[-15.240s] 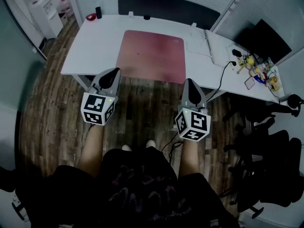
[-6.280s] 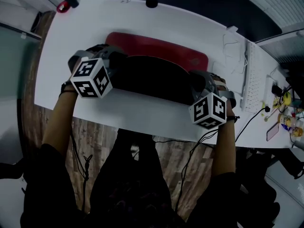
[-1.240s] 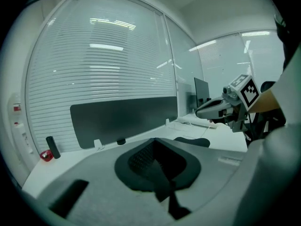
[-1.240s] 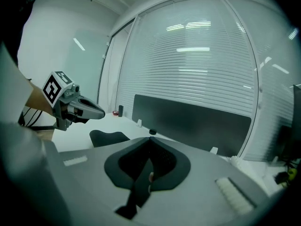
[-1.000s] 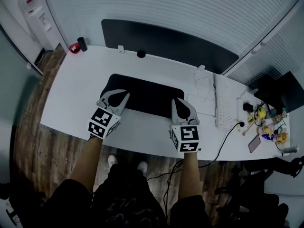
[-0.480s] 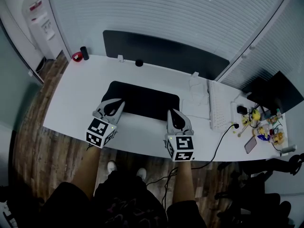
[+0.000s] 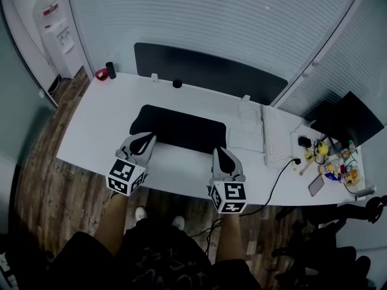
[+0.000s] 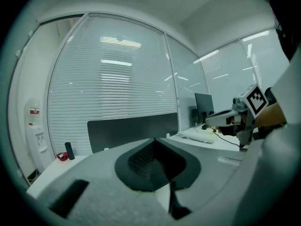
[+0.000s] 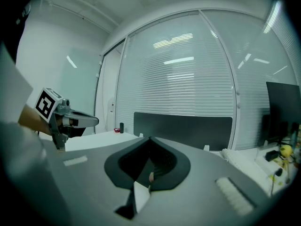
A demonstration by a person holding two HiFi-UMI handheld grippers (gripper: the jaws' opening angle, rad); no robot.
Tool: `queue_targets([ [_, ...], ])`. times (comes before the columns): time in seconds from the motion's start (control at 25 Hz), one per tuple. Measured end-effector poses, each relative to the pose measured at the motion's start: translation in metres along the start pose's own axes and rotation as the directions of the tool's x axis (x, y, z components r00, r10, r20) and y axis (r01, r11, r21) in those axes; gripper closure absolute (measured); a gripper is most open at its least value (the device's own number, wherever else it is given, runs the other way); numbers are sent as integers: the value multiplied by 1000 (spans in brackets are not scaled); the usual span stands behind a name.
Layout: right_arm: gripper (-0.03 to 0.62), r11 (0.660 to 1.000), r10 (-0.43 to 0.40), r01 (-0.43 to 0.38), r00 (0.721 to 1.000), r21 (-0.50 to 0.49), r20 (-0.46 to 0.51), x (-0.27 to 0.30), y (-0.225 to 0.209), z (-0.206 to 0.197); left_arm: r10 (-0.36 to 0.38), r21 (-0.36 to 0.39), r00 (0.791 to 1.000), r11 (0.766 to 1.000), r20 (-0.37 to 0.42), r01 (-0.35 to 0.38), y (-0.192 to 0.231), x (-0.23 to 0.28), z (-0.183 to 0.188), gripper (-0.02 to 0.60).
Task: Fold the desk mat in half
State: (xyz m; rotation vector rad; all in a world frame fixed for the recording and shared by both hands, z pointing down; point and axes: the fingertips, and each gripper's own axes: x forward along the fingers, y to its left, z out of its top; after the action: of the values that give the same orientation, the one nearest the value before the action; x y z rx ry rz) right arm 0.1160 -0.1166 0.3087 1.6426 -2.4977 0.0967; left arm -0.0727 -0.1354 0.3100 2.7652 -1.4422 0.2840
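- Since a second ago we have drawn both grippers back off the mat (image 7: 178,127) toward ourselves; the left gripper (image 7: 145,139) and right gripper (image 7: 221,152) now hang over the bare front strip of the desk (image 7: 97,132)
- Both claws are closed, with nothing between the jaws
- The mat lies folded, dark side up, flat in the middle of the desk
- We judge the fold done and this the retreat; next we need only check that the edges line up, and press the crease if it lifts

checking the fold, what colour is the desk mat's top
The desk mat is black, clearest in head view.
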Motion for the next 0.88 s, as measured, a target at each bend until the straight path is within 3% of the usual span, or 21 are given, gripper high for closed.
queue_targets([
  [0.88,588,999,49,-49,998,4,31,-14,6,-1,20,21,1000,1000,12,-20,-26,-10,-1,582],
])
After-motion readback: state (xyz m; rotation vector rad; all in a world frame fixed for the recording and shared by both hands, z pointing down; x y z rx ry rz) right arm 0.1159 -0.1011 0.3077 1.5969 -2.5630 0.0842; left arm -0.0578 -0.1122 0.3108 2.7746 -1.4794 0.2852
